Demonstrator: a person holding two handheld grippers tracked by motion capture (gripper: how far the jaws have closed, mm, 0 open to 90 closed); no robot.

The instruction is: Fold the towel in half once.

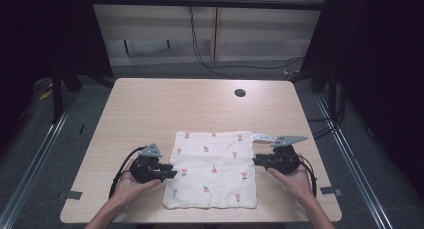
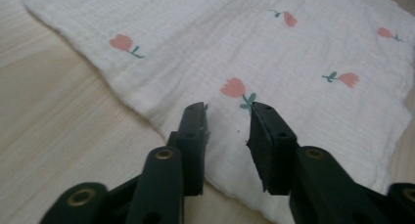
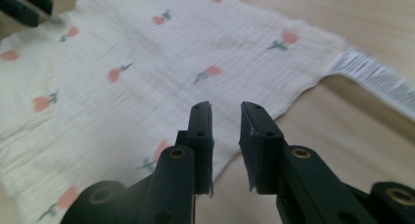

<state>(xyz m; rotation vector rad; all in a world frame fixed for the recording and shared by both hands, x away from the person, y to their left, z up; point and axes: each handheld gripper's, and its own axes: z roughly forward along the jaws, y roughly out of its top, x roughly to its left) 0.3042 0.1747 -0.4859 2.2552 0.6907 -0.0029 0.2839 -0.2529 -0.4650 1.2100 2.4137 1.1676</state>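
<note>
From above, a flowered cloth (image 1: 214,169) lies flat on the near middle of the surface (image 1: 150,109), a label (image 1: 262,136) sticking out at its far right corner. The left claw (image 1: 169,171) sits at the cloth's left edge, the right claw (image 1: 256,161) at its right edge.

The left gripper view shows the left claw (image 2: 229,121) part open and empty, jaws over the hem.

The right gripper view shows the right claw (image 3: 226,117) likewise parted, holding nothing, just at the cloth's edge; the label's printing is visible here.

I'd judge both are poised to pinch opposite edges; next each must dip and close on the hem.
</note>
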